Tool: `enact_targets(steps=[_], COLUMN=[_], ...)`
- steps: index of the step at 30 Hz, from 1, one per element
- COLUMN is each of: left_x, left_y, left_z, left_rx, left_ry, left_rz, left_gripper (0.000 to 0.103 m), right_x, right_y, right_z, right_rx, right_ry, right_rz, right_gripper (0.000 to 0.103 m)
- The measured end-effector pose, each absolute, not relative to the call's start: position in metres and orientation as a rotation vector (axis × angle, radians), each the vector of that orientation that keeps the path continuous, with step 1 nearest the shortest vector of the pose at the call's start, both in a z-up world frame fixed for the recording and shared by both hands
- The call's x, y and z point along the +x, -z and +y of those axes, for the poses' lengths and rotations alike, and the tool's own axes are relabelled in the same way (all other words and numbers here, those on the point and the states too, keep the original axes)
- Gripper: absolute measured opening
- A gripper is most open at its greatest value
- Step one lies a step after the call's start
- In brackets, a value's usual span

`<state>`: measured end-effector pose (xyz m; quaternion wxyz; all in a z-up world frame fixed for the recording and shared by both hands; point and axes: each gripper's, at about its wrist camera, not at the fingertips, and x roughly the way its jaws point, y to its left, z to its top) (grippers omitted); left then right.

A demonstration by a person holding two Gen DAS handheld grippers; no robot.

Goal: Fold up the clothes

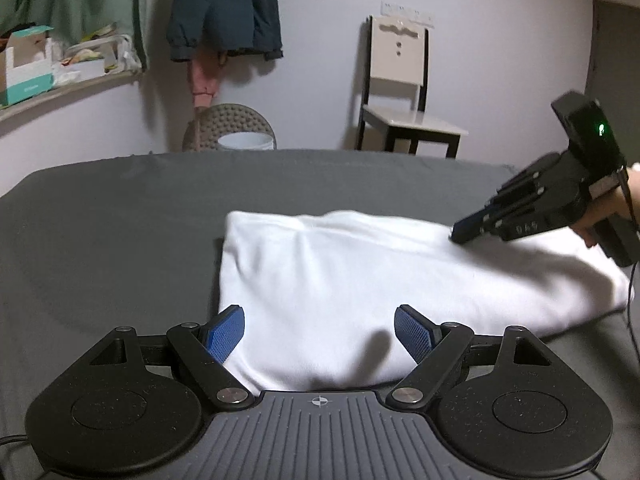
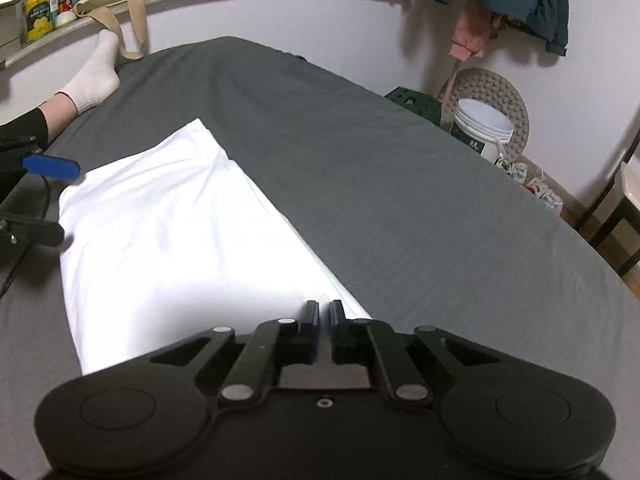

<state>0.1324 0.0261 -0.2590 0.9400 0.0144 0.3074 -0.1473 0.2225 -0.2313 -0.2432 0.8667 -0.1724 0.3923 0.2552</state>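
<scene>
A white garment [image 1: 360, 280] lies folded into a long rectangle on the grey bed sheet [image 1: 120, 220]. My left gripper [image 1: 320, 332] is open, its blue pads [image 1: 226, 334] spread wide over the garment's near end. In the right wrist view the same garment [image 2: 168, 232] stretches away to the left gripper [image 2: 56, 200], which stands open at the far end. My right gripper [image 2: 323, 312] is shut, its tips at the garment's long edge. From the left wrist view the right gripper [image 1: 460, 236] touches the cloth's far right edge. Whether cloth is pinched is hidden.
The grey sheet [image 2: 400, 200] covers the whole bed. A person's foot in a white sock [image 2: 96, 76] rests at its far corner. Beyond the bed stand a chair [image 1: 404, 112], a stool with a white bucket [image 2: 484, 128], a cluttered shelf [image 1: 60, 76] and hanging jackets [image 1: 224, 8].
</scene>
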Motion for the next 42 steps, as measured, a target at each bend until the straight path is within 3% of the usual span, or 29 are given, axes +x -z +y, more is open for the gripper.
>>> enact_targets(steps=[7, 12, 16, 22, 26, 28, 30, 34, 40, 42], left_x=[0.131, 0.129, 0.127, 0.12, 0.113, 0.11, 0.108, 0.106, 0.102, 0.1], left_y=[0.261, 0.26, 0.255, 0.251, 0.253, 0.254, 0.254, 0.256, 0.256, 0.254], left_z=[0.028, 0.029, 0.029, 0.02, 0.008, 0.003, -0.001, -0.008, -0.012, -0.015], left_rx=[0.009, -0.002, -0.001, -0.004, 0.03, 0.043, 0.056, 0.069, 0.054, 0.047], left_ry=[0.302, 0.307, 0.312, 0.358, 0.38, 0.39, 0.402, 0.424, 0.455, 0.48], left_rz=[0.638, 0.633, 0.605, 0.567, 0.557, 0.555, 0.55, 0.543, 0.532, 0.52], left_gripper=[0.083, 0.083, 0.083, 0.083, 0.083, 0.083, 0.083, 0.083, 0.083, 0.083], right_x=[0.221, 0.212, 0.186, 0.15, 0.151, 0.157, 0.163, 0.169, 0.153, 0.133], right_y=[0.248, 0.237, 0.219, 0.237, 0.249, 0.251, 0.253, 0.254, 0.233, 0.231], right_z=[-0.234, -0.245, -0.278, -0.303, -0.3, -0.302, -0.306, -0.307, -0.34, -0.355], right_rx=[-0.337, -0.217, -0.098, -0.217, -0.304, -0.289, -0.25, -0.254, 0.02, 0.142], right_ry=[-0.468, -0.429, -0.323, -0.24, -0.196, -0.191, -0.195, -0.146, -0.091, -0.067], right_rz=[0.797, 0.769, 0.753, 0.781, 0.737, 0.742, 0.759, 0.771, 0.712, 0.688], right_gripper=[0.003, 0.029, 0.03, 0.032, 0.049, 0.043, 0.017, 0.014, 0.03, 0.046])
